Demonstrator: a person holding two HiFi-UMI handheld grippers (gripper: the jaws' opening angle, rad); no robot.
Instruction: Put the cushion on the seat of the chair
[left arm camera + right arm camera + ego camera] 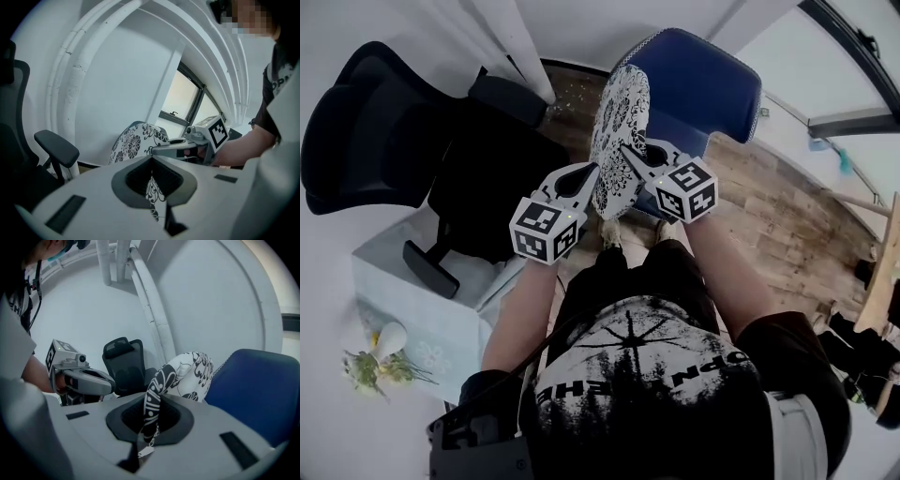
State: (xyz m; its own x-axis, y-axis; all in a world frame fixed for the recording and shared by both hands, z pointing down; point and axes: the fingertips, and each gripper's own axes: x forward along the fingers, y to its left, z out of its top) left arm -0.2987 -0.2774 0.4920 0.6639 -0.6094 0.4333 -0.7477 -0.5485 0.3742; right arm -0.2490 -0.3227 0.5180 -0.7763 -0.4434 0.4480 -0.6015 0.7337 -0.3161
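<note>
By the blue chair (712, 84), the left hand-held gripper (589, 174) and the right hand-held gripper (630, 156) each clamp the cushion (619, 117).

Shirt (647, 366) carries white capitals, upside down in the head view; "OPN" can be made out, the rest cannot be read surely; left cube (546, 228) and right cube (687, 187) carry black-and-white square markers; the tag (146, 452) on the cushion (187, 376) is too small to read.

A black office chair (375, 131) stands on the left beside a pale blue table (450, 328) bearing flowers (370, 366). Wooden floor (778, 216) stretches away to the right.
</note>
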